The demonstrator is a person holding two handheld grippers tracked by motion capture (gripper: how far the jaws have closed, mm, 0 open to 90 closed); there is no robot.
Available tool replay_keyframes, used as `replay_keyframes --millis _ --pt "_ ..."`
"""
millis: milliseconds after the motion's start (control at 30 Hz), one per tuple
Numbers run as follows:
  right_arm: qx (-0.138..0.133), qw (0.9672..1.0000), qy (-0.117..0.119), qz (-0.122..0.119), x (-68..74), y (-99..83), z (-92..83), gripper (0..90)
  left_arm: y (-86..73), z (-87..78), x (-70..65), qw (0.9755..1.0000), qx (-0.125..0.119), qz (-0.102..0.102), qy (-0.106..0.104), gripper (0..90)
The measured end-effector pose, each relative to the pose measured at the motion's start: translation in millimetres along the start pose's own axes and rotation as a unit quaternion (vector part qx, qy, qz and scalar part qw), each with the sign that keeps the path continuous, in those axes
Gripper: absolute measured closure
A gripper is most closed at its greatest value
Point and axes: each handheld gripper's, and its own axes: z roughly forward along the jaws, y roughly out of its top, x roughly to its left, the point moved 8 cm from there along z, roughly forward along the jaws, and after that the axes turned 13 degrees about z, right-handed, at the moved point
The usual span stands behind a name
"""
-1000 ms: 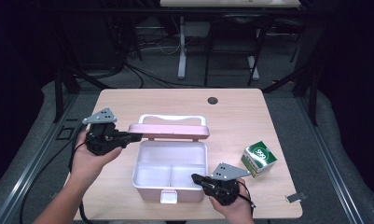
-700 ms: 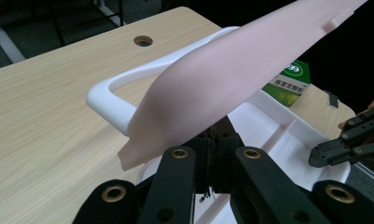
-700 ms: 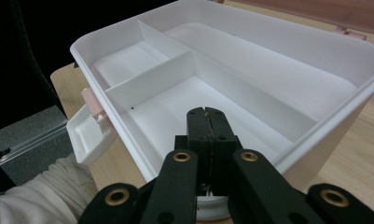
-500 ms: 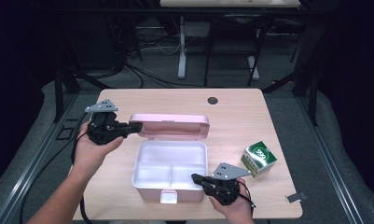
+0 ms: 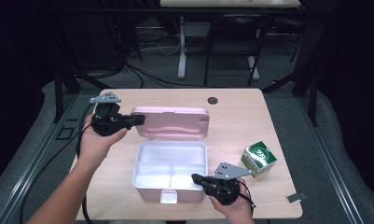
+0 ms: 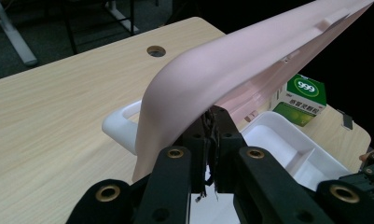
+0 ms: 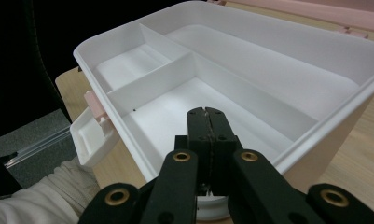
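A white lunch box point(image 5: 171, 151) with three compartments stands open on the table, its pink lid point(image 5: 170, 122) swung up and leaning back. My left gripper point(image 5: 137, 119) is shut, its tips under the lid's left corner and touching the rim point(image 6: 231, 65); whether any plastic sits between the jaws is hidden. My right gripper point(image 5: 197, 178) is shut at the box's front right corner. In the right gripper view its closed tips point(image 7: 207, 112) reach over the rim above a front compartment point(image 7: 250, 79). All compartments are bare.
A green carton marked 999 point(image 5: 259, 157) stands right of the box, also seen past the lid point(image 6: 302, 98). A small metal clip point(image 5: 295, 197) lies near the front right table edge. A cable hole point(image 5: 212, 100) sits at the back. The box's front latch point(image 7: 91, 130) hangs open.
The left gripper has risen and moved back, and the pink lid has swung from half raised to fully open. The right gripper has stayed at the box's front corner.
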Motion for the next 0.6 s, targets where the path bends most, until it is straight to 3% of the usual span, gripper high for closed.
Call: replay_keyframes --millis 433,600 --pt "-0.002 1.0000 -0.002 -0.002 0.2 -0.1 0.2 90.0 -3.2 7.8 21.6 0.9996 0.012 -0.015 0.019 79.5" --pt "0.001 0.9999 -0.006 -0.010 0.3 -0.5 -0.2 90.0 -5.8 8.9 24.2 0.9995 0.014 -0.019 0.020 76.2"
